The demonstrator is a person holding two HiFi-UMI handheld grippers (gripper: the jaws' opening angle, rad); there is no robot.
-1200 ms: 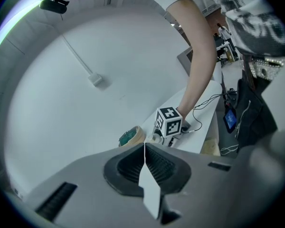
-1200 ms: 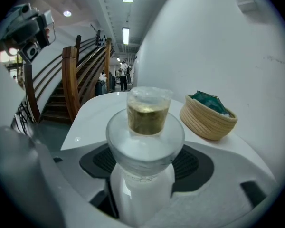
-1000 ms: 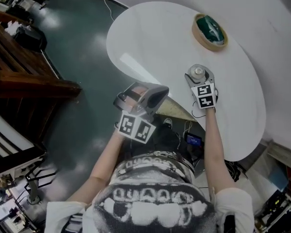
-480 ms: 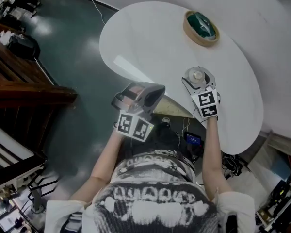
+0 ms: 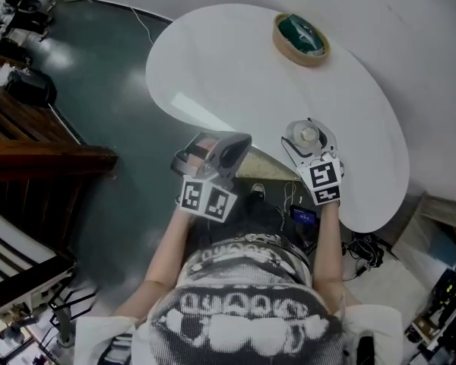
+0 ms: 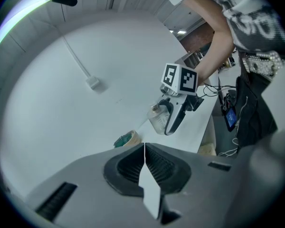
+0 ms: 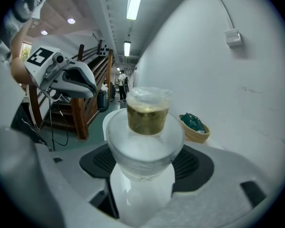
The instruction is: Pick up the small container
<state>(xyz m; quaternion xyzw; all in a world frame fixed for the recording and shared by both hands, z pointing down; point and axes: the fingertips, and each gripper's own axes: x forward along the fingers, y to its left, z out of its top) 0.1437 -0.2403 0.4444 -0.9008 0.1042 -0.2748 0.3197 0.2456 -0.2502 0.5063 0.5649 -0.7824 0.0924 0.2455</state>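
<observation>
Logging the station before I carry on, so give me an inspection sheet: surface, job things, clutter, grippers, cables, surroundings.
Surface: white rounded table.
Job's things: small container, clear with gold collar, held by the right gripper.
Clutter: basket with green contents at the table's far end.
Grippers: right gripper shut on the small container; left gripper shut, empty, at the table's near edge.
Cables: wall cable with box; cables below the table's near edge.
Surroundings: dark floor, wooden stairs.
</observation>
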